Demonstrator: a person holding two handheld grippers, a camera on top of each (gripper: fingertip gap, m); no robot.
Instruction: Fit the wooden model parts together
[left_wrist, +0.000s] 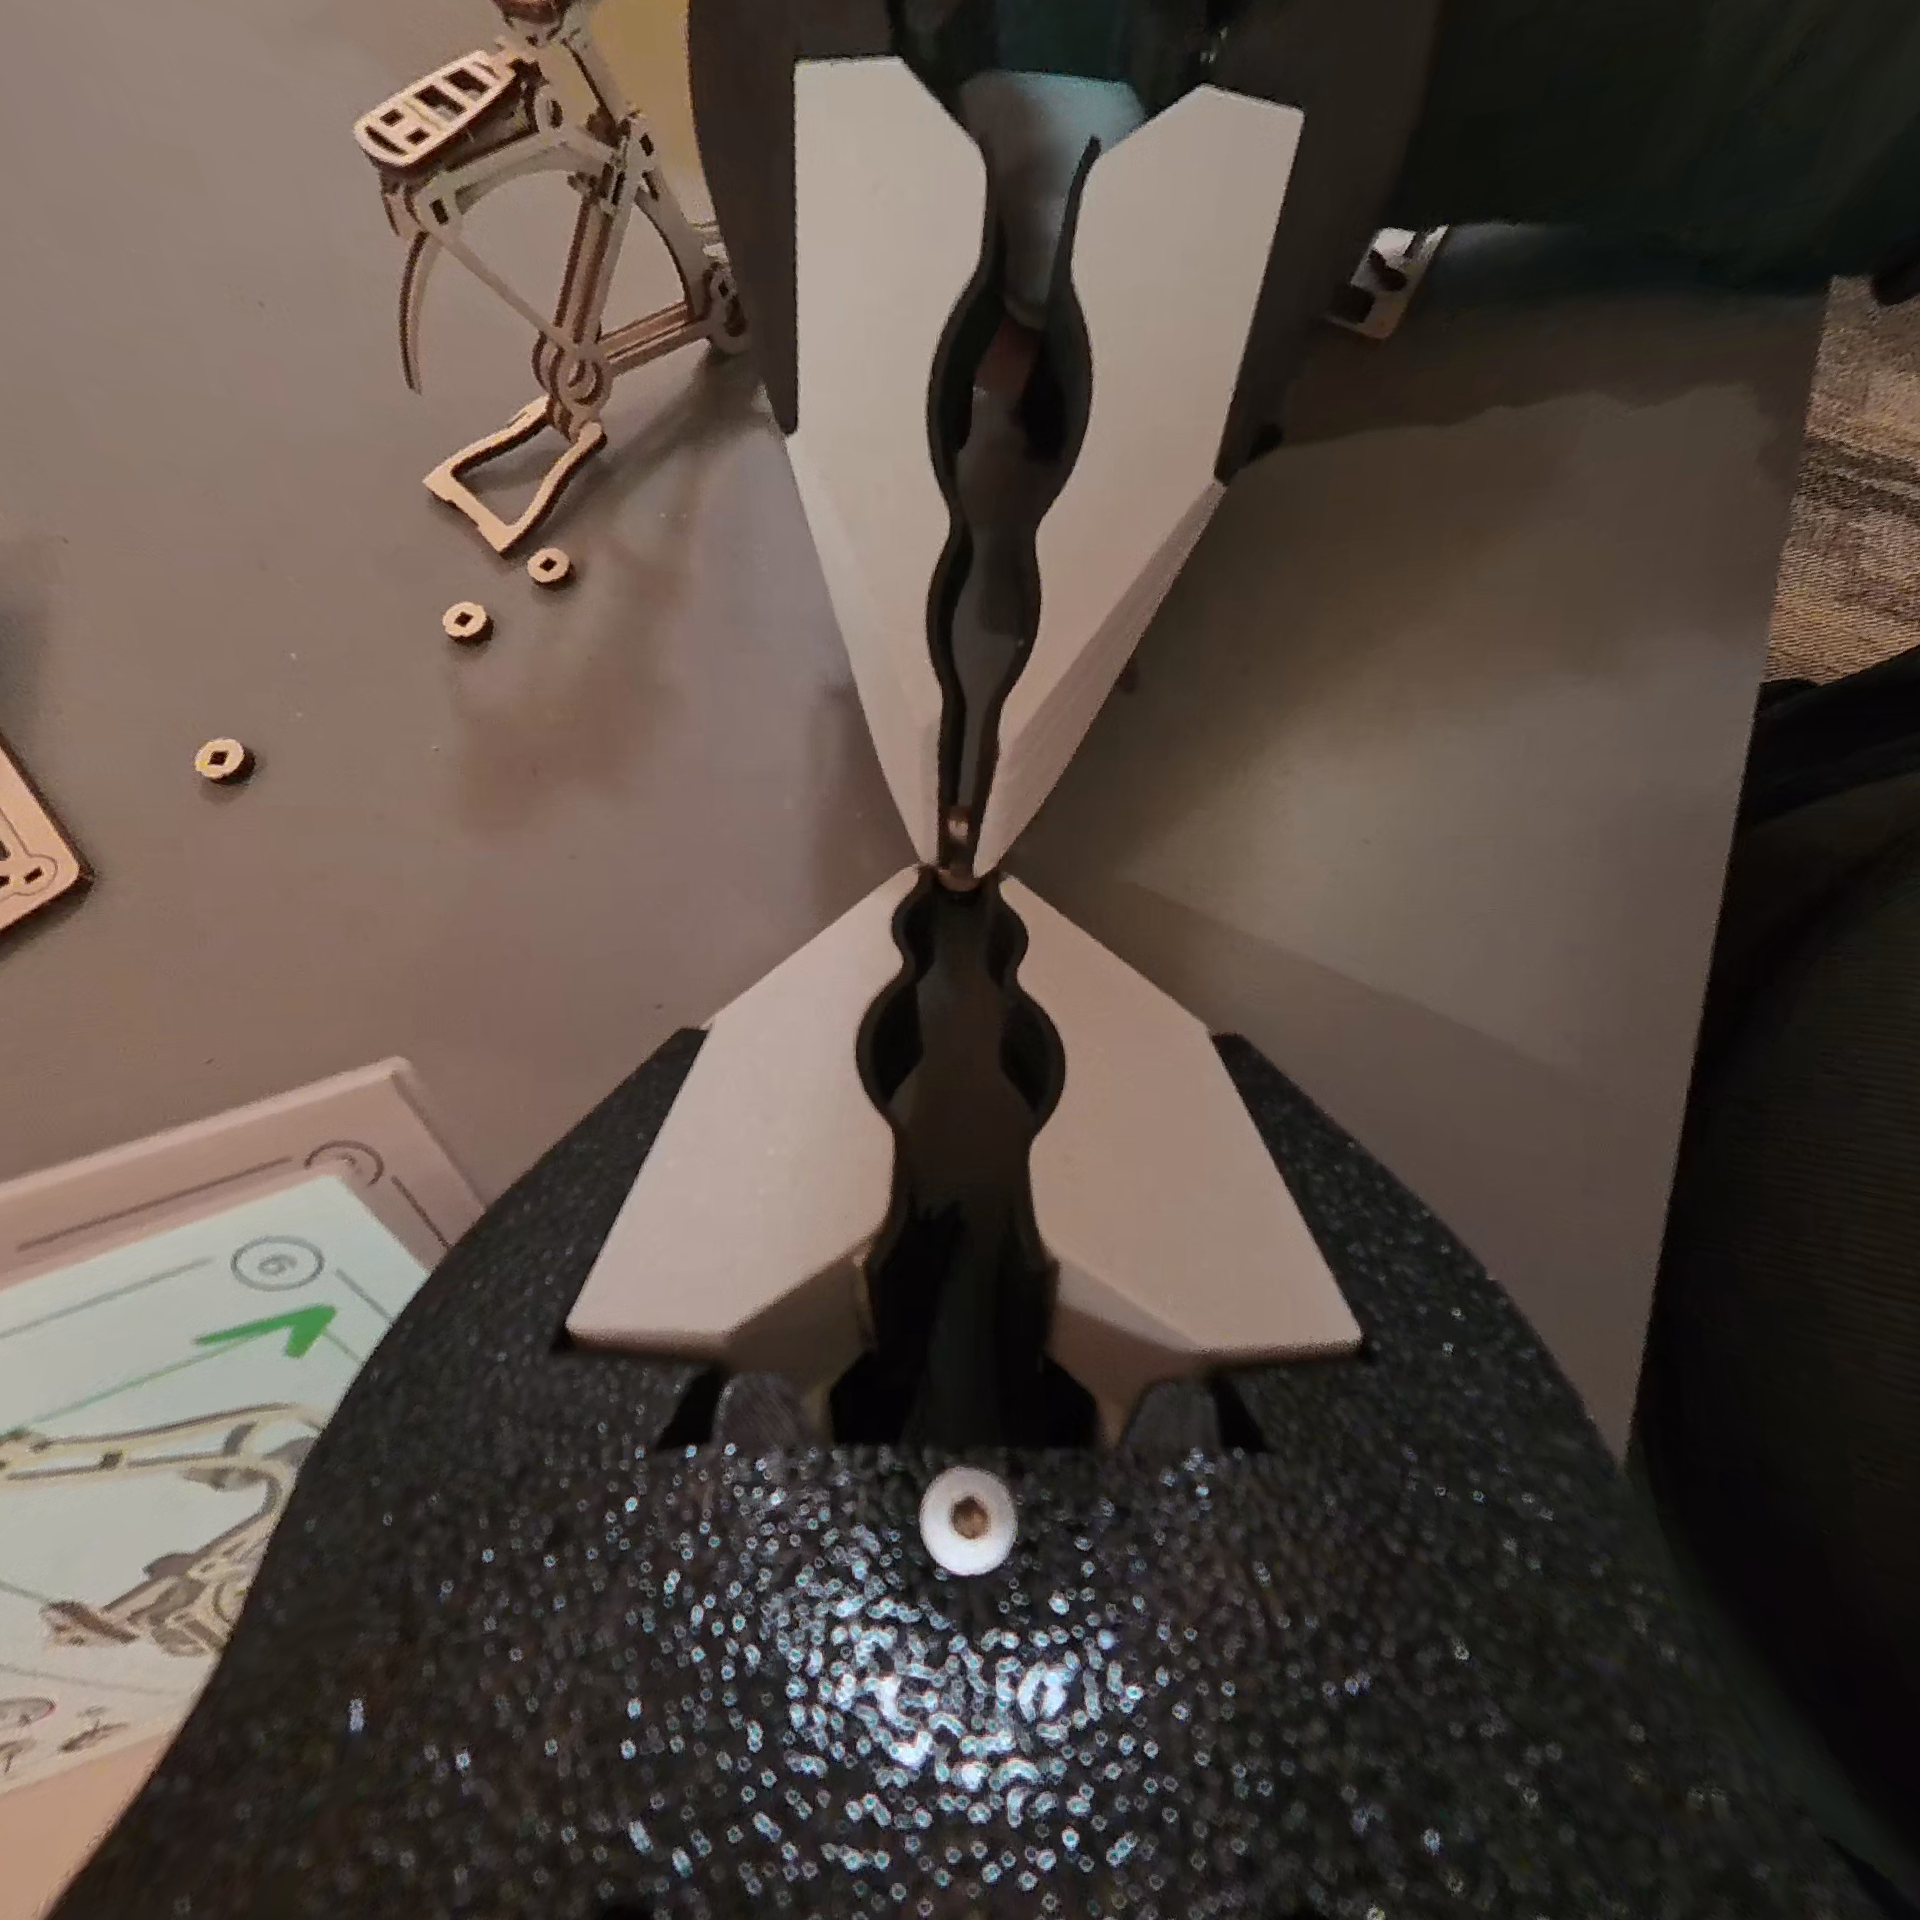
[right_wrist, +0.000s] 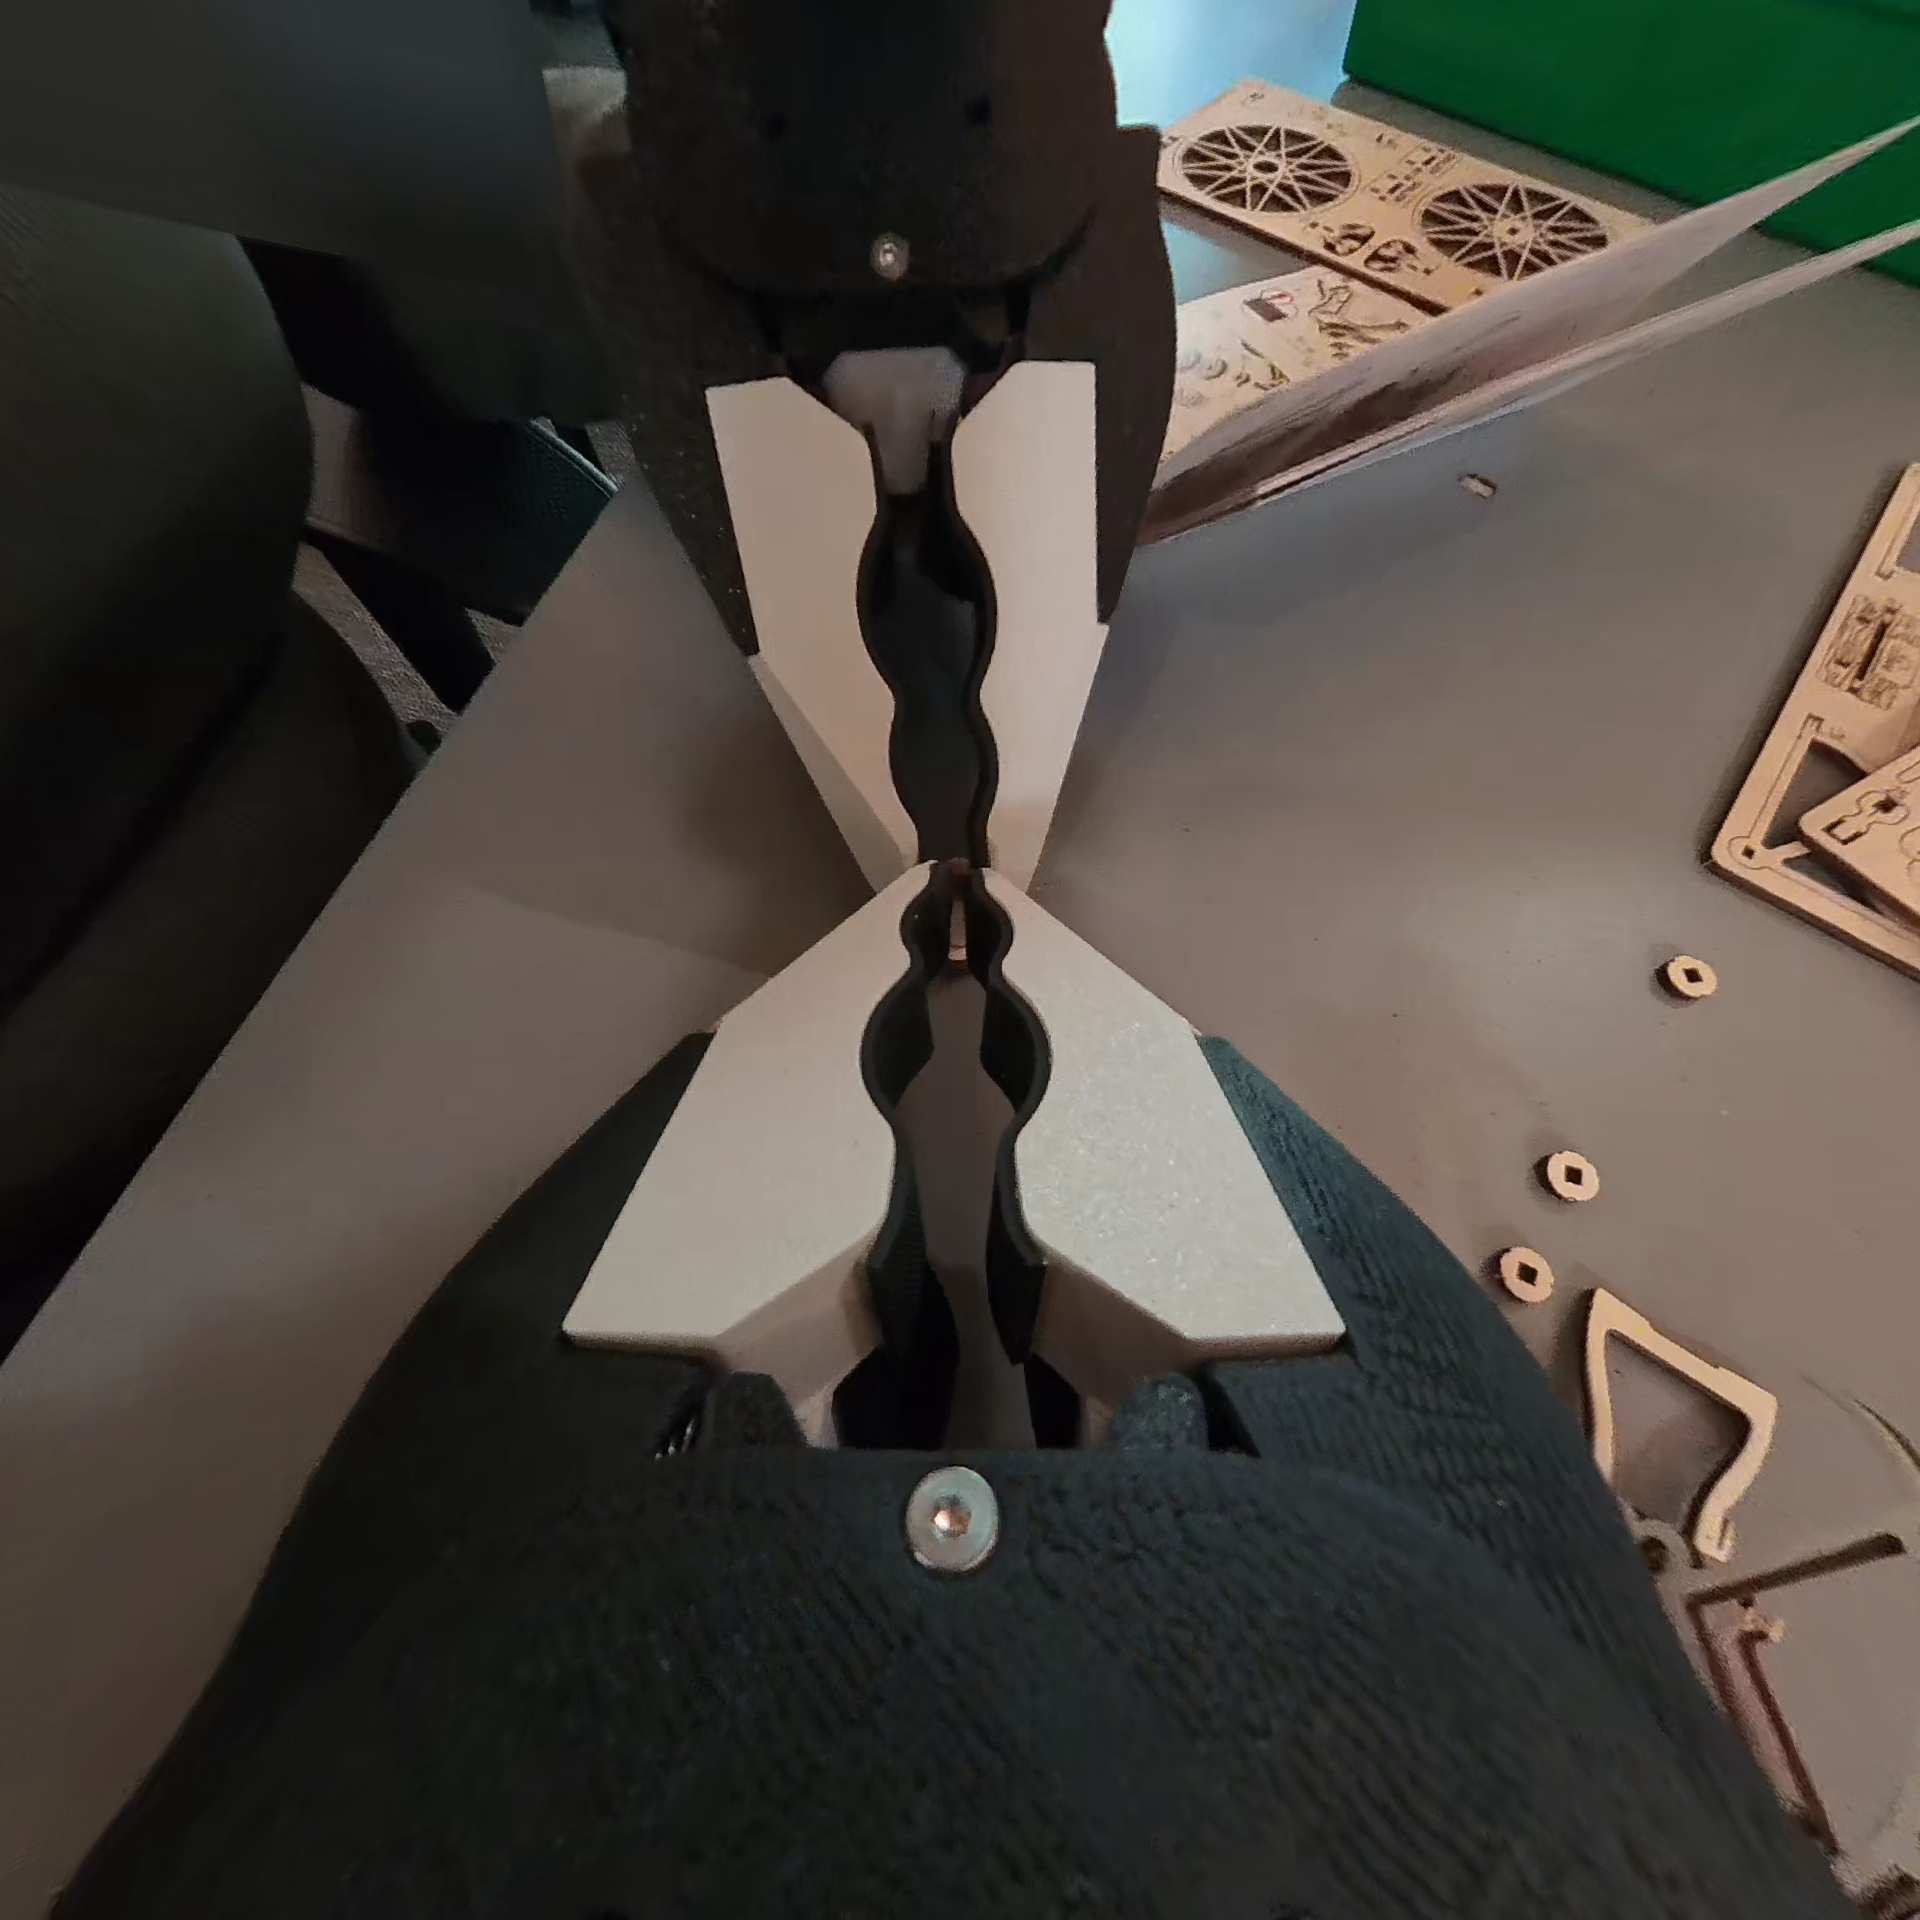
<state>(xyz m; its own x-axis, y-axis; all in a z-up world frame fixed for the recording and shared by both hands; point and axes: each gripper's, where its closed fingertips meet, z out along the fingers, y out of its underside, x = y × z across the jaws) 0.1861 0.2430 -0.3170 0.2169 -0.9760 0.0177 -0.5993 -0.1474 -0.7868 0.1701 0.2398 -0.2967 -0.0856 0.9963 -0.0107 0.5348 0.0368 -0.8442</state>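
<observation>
Grey tabletop lay under both tools, with a dark chair beyond its edge. Tip to tip above it, the left gripper and the right gripper met nose-on — each pinched narrow on an end of one small brown wooden peg, a piece too tiny to make out further. Behind them to the left stood a half-built pale plywood bicycle model on its stand, upright, with three little round wooden washers with square holes scattered near it. A printed instruction sheet lay nearer, and laser-cut plywood sheets with spoked wheels rested far off — beside a green box.
</observation>
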